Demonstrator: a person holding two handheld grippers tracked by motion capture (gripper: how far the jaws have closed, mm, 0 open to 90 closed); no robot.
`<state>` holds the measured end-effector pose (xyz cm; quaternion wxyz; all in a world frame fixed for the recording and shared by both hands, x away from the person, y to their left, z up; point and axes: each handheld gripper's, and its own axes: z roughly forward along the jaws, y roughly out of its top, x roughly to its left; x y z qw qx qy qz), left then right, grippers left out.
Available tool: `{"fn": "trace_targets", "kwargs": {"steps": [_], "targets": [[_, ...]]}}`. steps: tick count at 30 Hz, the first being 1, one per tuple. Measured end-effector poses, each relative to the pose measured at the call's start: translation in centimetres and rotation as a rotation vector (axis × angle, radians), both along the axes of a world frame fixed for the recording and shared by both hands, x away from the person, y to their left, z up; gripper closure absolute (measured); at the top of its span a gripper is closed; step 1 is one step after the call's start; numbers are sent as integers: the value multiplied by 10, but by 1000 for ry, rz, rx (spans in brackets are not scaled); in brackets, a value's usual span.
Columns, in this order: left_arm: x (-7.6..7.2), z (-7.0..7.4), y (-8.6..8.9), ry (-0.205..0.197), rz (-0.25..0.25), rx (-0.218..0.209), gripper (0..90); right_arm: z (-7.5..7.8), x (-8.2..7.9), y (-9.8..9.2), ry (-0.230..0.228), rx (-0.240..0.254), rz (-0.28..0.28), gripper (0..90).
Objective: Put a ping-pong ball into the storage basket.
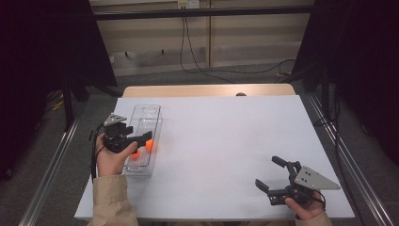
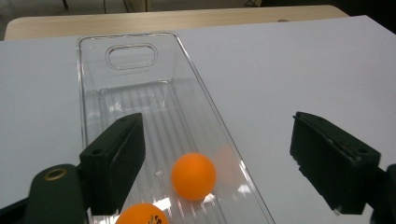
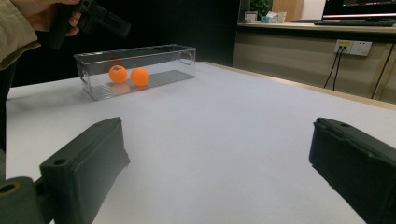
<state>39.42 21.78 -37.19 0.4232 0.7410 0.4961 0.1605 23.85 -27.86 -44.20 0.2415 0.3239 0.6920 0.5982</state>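
Left gripper [image 2: 217, 158] view reveals printing on the nearer ball [image 2: 142, 214].

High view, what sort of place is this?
Likely a lab or office test bench: a white table between metal rails, cables running to wall sockets, and a monitor on a counter.
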Motion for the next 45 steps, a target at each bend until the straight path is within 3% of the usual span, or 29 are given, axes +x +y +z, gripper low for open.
{"fn": "trace_targets", "kwargs": {"steps": [21,30,36,45], "targets": [[-13,1,-1,-76,-5,-6,137,0,0,0,-3,0,-1,30],[-18,-2,-1,-84,-2,-14,99,1,-1,0,-2,2,-2,30],[-21,-4,-1,-98,7,-41,74,0,0,0,-2,2,-2,30],[-28,-11,-5,-109,-22,-40,48,0,0,0,-1,2,-1,30]]}}
